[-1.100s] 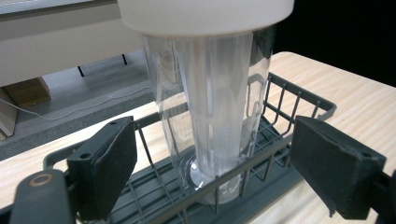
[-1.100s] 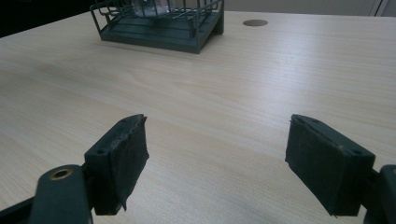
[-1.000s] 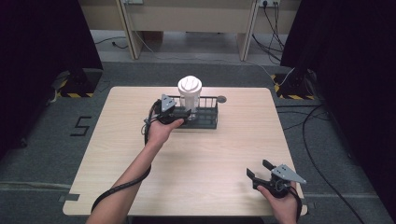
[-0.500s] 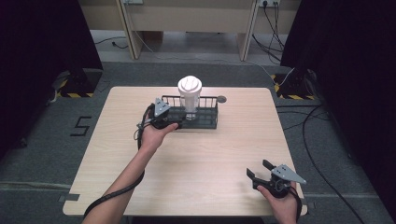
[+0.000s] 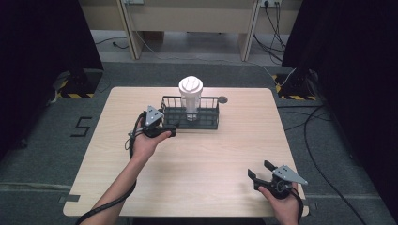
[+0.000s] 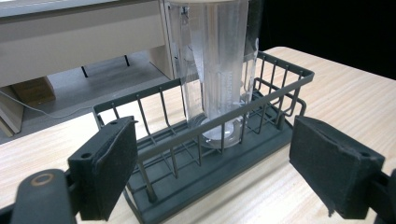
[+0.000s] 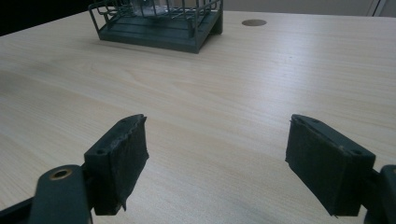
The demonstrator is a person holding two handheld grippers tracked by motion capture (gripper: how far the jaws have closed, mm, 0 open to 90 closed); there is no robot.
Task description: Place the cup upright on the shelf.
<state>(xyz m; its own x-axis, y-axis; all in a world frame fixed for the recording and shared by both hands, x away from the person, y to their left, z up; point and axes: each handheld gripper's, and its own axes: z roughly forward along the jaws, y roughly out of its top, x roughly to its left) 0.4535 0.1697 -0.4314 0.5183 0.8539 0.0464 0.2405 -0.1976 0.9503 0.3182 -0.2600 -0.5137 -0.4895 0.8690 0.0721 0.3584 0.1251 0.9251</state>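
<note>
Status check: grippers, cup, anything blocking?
Left gripper open, just short of the basket. Right gripper open, idle at near edge. Cup upright in basket. Nothing in the way.

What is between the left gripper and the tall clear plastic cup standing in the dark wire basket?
The near wire wall of the dark wire basket stands between the open left gripper and the tall clear plastic cup. Above the rim, the cup is unobstructed.
</note>
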